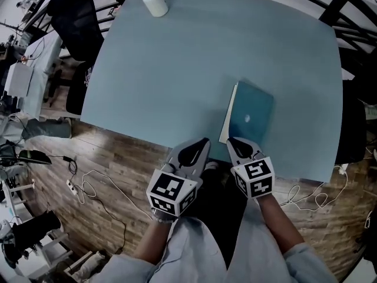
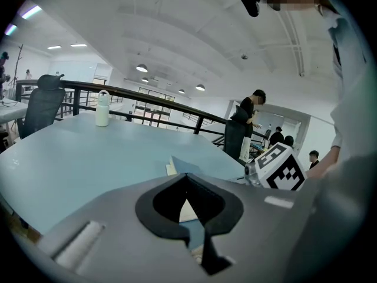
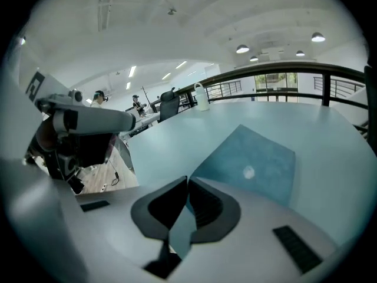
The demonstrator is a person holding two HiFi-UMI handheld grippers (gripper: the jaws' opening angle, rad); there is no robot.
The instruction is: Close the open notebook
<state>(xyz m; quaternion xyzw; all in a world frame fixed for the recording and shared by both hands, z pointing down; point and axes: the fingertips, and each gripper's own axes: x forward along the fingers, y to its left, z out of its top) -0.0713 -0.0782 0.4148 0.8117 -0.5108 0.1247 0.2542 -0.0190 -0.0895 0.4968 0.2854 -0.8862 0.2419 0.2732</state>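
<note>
Teal table: a notebook, apparently closed, at four o'clock. Left gripper and right gripper, at six, jaws together, empty.

The notebook lies on the table, towards its near right; a bottle stands far left, well apart.

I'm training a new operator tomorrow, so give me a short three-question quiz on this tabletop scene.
1. True or false: the notebook lies closed on the table.
2. What stands near the table's far edge? A) a white bottle B) a red mug C) a laptop
3. Fill in: the right gripper's jaws are ____.
Key: 1 true; 2 A; 3 shut.
</note>
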